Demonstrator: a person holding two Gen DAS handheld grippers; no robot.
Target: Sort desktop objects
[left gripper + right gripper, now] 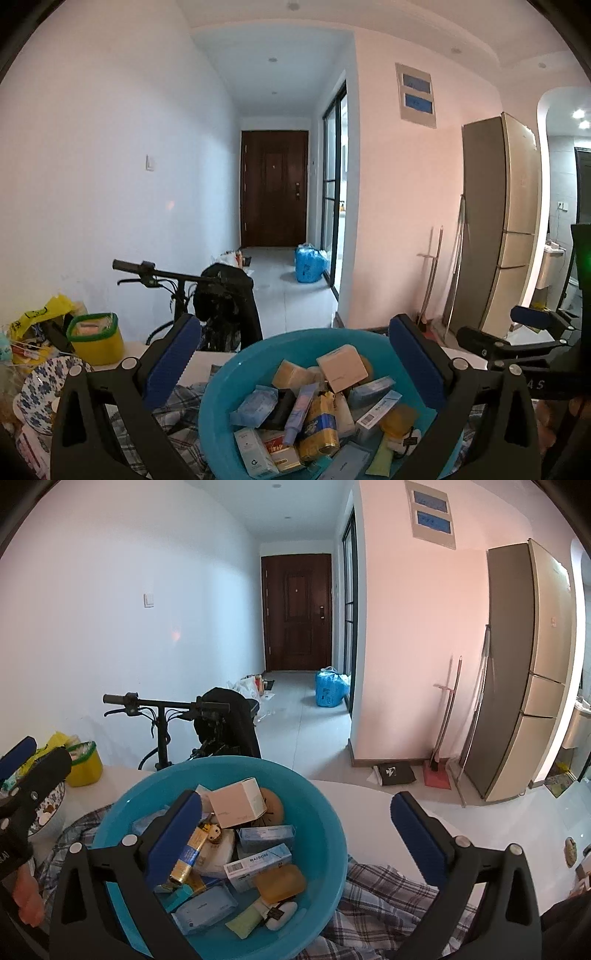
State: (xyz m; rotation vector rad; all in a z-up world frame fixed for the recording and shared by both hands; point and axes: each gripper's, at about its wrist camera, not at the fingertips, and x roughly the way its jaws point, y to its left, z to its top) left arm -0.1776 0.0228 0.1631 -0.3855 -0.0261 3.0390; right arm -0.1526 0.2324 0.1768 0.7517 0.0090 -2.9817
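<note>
- On the white table (369, 790), atop a plaid cloth (388, 890), sits the teal basin (325, 812), heaped with small objects: a pale square box (238, 801), a brass-coloured can (186, 860), a box printed RAISON (258, 862), an amber soap bar (280, 882), a blue wipes pack (205, 910) and a pale green tube (245, 921).
- The left gripper (293, 354) hangs above the basin with its blue pads (173, 358) spread wide, one to each side of the heap, holding nothing.
- The right gripper (295, 830) also stands wide open and empty; its left pad (173, 838) covers part of the can, its right pad lies outside the basin rim.
- Only the left view shows the white-and-red cartons at the basin's near side (271, 446); only the right view shows the wipes pack, the soap bar whole, and the table's curved far edge.
- Toward the table's left edge stand a yellow tub with a green rim (96, 338), a blue-flowered bowl (40, 391) and a yellow bag (37, 317).
- To the basin's right the cloth and tabletop lie bare up to the far edge.
- Beyond the far edge are a bicycle (162, 716) and a refrigerator (524, 672).
</note>
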